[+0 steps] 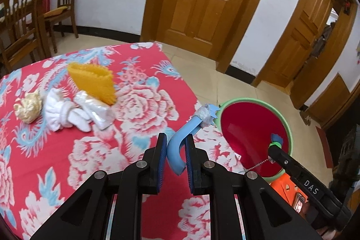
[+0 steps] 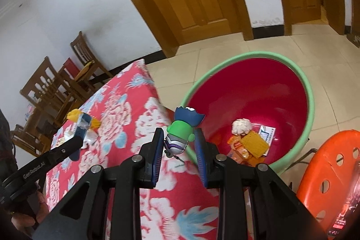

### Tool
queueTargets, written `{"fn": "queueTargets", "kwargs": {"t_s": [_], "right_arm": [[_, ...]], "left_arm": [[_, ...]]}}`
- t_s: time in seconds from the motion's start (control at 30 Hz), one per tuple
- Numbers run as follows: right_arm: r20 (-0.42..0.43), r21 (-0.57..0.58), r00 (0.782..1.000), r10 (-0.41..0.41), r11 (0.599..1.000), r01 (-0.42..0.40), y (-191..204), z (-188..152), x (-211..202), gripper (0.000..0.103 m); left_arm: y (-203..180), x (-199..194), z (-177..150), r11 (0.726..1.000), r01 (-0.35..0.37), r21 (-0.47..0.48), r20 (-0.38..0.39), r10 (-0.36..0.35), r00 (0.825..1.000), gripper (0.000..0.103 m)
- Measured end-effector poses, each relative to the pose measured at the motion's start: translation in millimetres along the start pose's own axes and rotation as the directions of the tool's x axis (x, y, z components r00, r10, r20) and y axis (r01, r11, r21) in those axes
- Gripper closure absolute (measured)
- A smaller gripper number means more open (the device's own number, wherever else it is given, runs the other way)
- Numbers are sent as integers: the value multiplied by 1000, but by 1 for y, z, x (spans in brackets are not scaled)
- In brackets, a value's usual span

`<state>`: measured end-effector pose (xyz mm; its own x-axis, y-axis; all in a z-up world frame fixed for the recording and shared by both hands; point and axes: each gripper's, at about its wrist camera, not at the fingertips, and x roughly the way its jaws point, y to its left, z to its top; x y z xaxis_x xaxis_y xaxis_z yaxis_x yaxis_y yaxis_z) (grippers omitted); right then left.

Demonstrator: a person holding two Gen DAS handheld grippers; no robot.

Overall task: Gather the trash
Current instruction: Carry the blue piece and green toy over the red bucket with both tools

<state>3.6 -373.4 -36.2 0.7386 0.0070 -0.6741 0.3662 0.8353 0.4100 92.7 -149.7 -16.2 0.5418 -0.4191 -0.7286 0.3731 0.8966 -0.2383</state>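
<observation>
The left gripper (image 1: 176, 151), marked "GenRobot.AI", clamped a blue hook (image 1: 180, 141); the right gripper (image 2: 180, 143), marked "DAS", pinched a toy figure (image 2: 181, 135) beside the bin (image 2: 311, 102).

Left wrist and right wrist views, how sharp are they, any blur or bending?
Left wrist view: door frames bow from fisheye, yellow cloth slightly smeared, fingers crisp. Right wrist view: tablecloth soft with motion blur, basin rim curved, corners vignetted black.

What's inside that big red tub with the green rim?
In the red tub, at the bottom: a crumpled whitish wad, a yellow textured piece on orange wrappers, and a white printed card. What lies under the pile is covered.
</observation>
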Motion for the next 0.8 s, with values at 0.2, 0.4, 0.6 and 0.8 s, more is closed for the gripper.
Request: {"fn": "queueTargets", "kwargs": {"t_s": [0.2,0.4,0.6,0.8], "right_arm": [[-7,32,999,-31,999,31,-19,1,5,73],[-18,65,998,-58,996,59,-37,1,11,73],[-25,101,997,-78,992,80,-53,3,14,72],[-20,128,995,-95,987,96,-69,5,13,72]], "left_arm": [[-18,17,1,999,19,33,-34,-18,999,87],[-39,34,2,997,37,74,-64,-32,997,87],[-61,51,4,993,51,111,-88,-41,995,87],[-83,67,5,986,68,150,-108,-52,993,87]]}}
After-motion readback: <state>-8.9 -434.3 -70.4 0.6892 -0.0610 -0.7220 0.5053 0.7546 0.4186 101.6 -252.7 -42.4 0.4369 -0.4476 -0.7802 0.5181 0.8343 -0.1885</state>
